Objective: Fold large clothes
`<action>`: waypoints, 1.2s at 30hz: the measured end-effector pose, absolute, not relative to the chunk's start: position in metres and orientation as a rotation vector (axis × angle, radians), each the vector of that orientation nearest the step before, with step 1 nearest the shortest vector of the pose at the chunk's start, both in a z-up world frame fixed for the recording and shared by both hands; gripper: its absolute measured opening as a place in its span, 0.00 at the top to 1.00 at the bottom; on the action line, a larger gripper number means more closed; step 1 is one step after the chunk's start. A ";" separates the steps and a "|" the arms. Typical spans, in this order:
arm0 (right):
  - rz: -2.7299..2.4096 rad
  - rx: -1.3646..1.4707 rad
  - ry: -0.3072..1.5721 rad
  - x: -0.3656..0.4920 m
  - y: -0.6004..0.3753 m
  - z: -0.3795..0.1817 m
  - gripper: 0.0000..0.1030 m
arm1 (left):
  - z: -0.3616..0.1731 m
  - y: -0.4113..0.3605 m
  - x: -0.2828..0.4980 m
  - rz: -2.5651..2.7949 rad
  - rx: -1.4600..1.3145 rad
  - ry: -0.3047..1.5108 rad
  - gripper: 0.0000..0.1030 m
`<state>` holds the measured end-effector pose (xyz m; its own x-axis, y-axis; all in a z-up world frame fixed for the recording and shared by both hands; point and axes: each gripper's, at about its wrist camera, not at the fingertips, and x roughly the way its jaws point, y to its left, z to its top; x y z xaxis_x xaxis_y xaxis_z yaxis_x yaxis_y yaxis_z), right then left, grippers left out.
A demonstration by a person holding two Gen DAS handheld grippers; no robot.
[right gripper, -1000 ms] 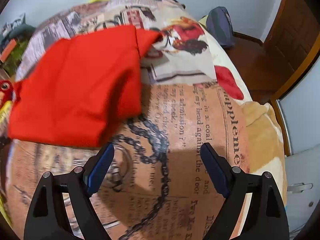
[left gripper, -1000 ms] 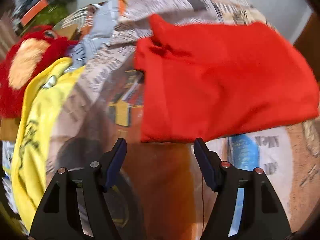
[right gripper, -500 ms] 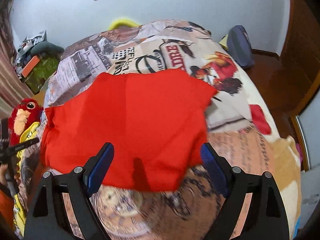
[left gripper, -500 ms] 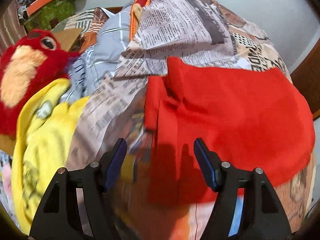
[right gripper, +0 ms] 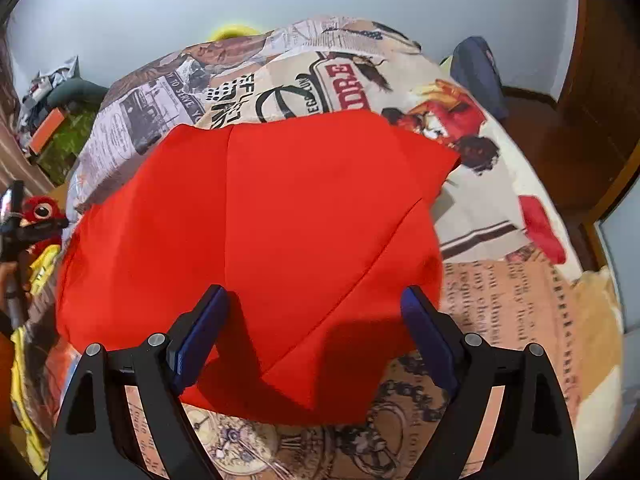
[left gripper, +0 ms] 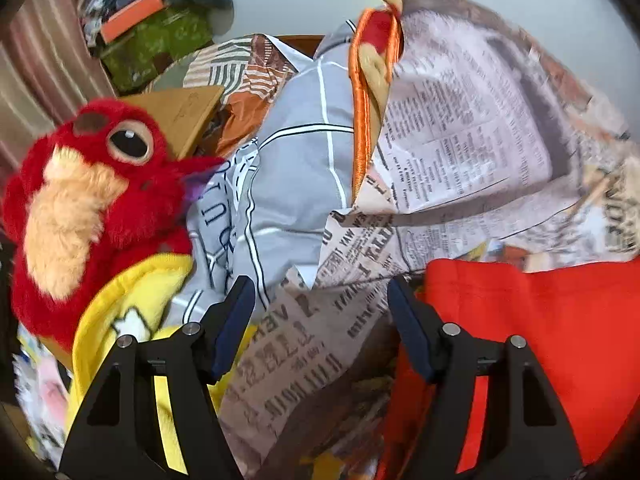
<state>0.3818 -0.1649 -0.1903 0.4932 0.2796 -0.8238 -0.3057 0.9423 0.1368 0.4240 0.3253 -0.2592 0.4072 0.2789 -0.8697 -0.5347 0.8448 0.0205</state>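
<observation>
A red garment (right gripper: 280, 240) lies folded and flat on the newspaper-print bedspread (right gripper: 520, 300). In the left wrist view its left edge (left gripper: 540, 340) fills the lower right. My right gripper (right gripper: 316, 332) is open and empty, hovering over the garment's near edge. My left gripper (left gripper: 320, 320) is open and empty, at the garment's left side over the bedspread (left gripper: 304, 360); it also shows small at the far left of the right wrist view (right gripper: 12, 216).
A red plush bird (left gripper: 80, 208) and a yellow garment (left gripper: 132, 320) lie at the bed's left. A grey checked pillow (left gripper: 304, 168) and an orange-trimmed cushion (left gripper: 372, 80) sit behind. A dark blue bag (right gripper: 476, 72) lies far right. A wooden door (right gripper: 600, 80) stands right.
Both grippers swung. The left one turned left toward the plush and pillows, so the red garment slid to its lower right. The right one moved over the garment's near edge.
</observation>
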 end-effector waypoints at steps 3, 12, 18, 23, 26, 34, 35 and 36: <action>0.361 -0.020 0.984 0.378 -0.168 -0.183 0.17 | -0.246 0.312 0.398 0.452 -0.323 1.008 0.34; 0.393 -0.011 0.948 0.349 -0.168 -0.152 0.17 | -0.216 0.226 0.319 0.106 -0.498 0.956 0.29; 0.428 -0.033 0.923 0.328 -0.163 -0.139 0.17 | -0.248 0.204 0.288 -0.095 -0.793 0.972 0.29; 0.452 -0.074 0.914 0.320 -0.156 -0.138 0.17 | -0.285 0.201 0.284 -0.077 -0.952 0.999 0.29; 0.457 -0.096 0.908 0.319 -0.152 -0.140 0.17 | -0.301 0.203 0.287 -0.051 -1.045 0.993 0.29; 0.477 -0.098 0.941 0.331 -0.140 -0.157 0.17 | -0.322 0.219 0.322 -0.015 -1.177 0.905 0.29; 0.478 -0.099 0.946 0.334 -0.137 -0.159 0.17 | -0.323 0.220 0.326 -0.007 -1.182 0.895 0.29; 0.479 -0.100 0.948 0.336 -0.136 -0.161 0.17 | -0.325 0.222 0.331 0.004 -1.193 0.883 0.29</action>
<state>0.3357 -0.1358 -0.1608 0.4872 0.3499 -0.8001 -0.4361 0.8913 0.1242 0.3308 0.2223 -0.3254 0.6764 -0.4340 -0.5951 -0.4399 0.4101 -0.7990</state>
